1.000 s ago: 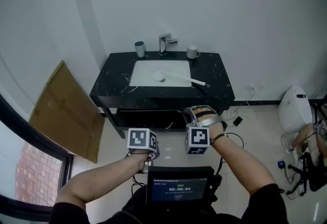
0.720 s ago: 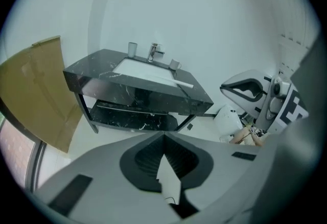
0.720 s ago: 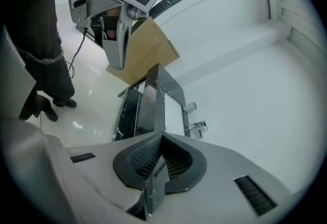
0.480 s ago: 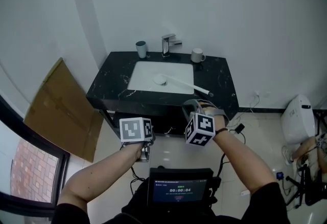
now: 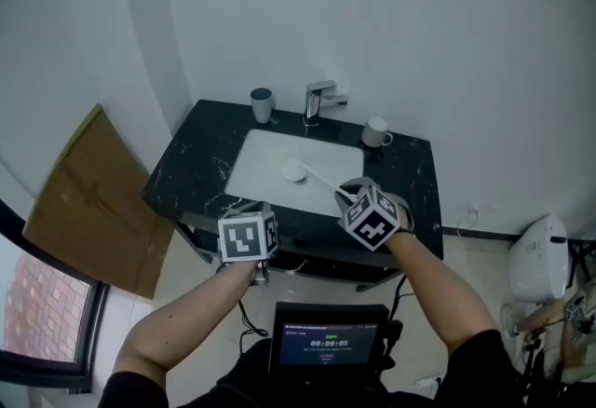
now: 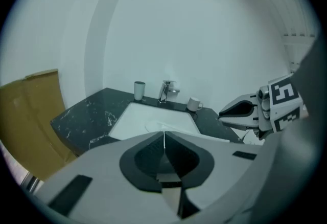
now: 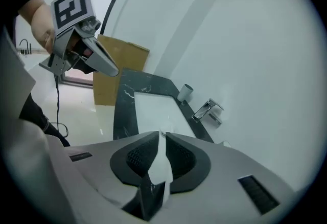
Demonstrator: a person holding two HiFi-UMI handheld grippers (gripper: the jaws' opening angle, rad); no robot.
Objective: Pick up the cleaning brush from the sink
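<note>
The white cleaning brush (image 5: 294,171) lies in the white sink (image 5: 261,159), round head near the middle, long handle running to the front right corner. My left gripper (image 5: 242,209) hovers shut at the counter's front edge, left of the brush. My right gripper (image 5: 352,192) is shut on nothing, just above the handle's end without touching it. In the left gripper view the shut jaws (image 6: 164,134) point at the sink and the brush head (image 6: 152,125), with the right gripper (image 6: 221,113) at the right. In the right gripper view the jaws (image 7: 162,135) face the sink (image 7: 148,108).
A black marble counter (image 5: 191,164) holds a grey cup (image 5: 262,104), a chrome faucet (image 5: 319,101) and a white mug (image 5: 375,131) along the wall. Cardboard (image 5: 88,201) leans at the left. A small screen (image 5: 328,341) sits at my chest; a white appliance (image 5: 535,271) stands right.
Both grippers moved forward from over the floor to the counter's front edge. The sink is nearer and larger in view. The right gripper has rolled.
</note>
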